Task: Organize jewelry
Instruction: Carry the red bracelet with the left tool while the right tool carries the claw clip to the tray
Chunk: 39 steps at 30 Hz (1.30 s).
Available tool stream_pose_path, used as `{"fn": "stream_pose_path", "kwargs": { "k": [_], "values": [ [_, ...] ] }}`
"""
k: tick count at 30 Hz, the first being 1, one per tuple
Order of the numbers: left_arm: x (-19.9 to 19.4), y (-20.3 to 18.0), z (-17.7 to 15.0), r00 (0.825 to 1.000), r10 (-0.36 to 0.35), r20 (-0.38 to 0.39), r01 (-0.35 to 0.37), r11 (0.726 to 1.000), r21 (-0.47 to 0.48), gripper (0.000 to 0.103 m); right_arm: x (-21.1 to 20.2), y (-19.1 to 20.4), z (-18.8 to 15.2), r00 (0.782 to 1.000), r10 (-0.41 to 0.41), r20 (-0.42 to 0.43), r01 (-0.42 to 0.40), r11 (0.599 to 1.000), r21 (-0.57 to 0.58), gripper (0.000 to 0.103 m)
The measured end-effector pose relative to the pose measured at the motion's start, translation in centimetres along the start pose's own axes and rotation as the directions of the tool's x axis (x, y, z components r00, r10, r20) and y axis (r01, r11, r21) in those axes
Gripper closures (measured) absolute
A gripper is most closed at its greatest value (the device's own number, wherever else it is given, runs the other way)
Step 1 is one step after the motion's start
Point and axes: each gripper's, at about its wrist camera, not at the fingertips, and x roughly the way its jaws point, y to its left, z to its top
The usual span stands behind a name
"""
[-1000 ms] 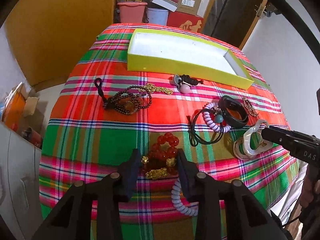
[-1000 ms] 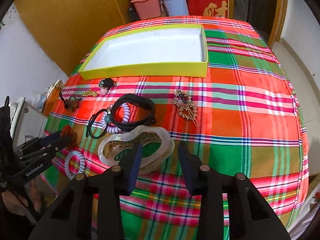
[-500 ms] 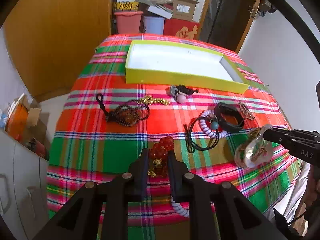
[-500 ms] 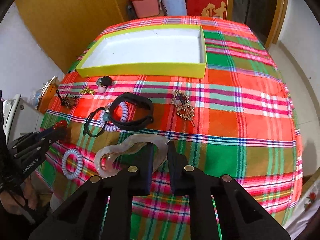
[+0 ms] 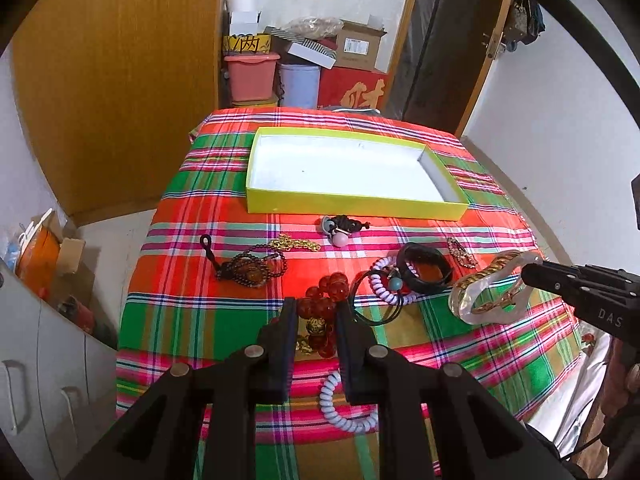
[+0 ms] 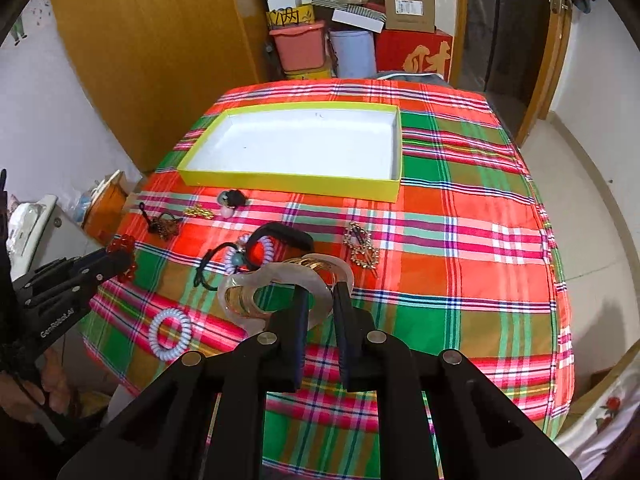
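Jaws of both grippers are clamped: the left gripper (image 5: pixel 316 322) on a red bead bracelet (image 5: pixel 322 308), the right gripper (image 6: pixel 320 300) on a pearly hair clip (image 6: pixel 280 284), both lifted clear of the plaid tablecloth (image 6: pixel 460 264). Next, likely, comes the carry over scattered pieces into the empty yellow tray (image 6: pixel 296 182) at the far, open end.

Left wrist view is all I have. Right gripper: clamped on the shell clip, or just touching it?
Observer: Clamped. The right gripper has both pads pinching the near rim of the shell clip.
Operator: My fingers cut off the white coil tie. Is it whole?
Observer: Yes. The coil tie is a full closed ring lying flat on the cloth, apart from the other pieces.
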Motion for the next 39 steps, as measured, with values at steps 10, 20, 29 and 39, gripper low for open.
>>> {"fn": "stream_pose_path", "kwargs": {
  "k": [10,20,29,39],
  "values": [
    [-0.9,-0.4,1.5,0.999,-0.030,0.033,0.030,1.000,0.003,0.085,-1.0,-0.3,0.4,0.999,0.020,0.040,-0.020,1.000,0.008,0.091],
    [0.3,-0.2,5.3,0.993,-0.103,0.060,0.104,0.994,-0.016,0.085,-0.2,-1.4,3.4,0.997,0.029,0.078,-0.031,0.999,0.026,0.091],
    [3.8,0.9,10.8,0.991,-0.110,0.077,0.112,0.993,-0.021,0.085,2.5,-2.7,8.0,0.994,0.043,0.103,-0.048,0.998,0.048,0.091],
    [10.5,2.0,15.7,0.996,-0.084,0.036,0.085,0.996,-0.013,0.085,8.1,-4.8,12.9,0.996,0.039,0.079,-0.046,0.995,0.092,0.090]
  ]
}}
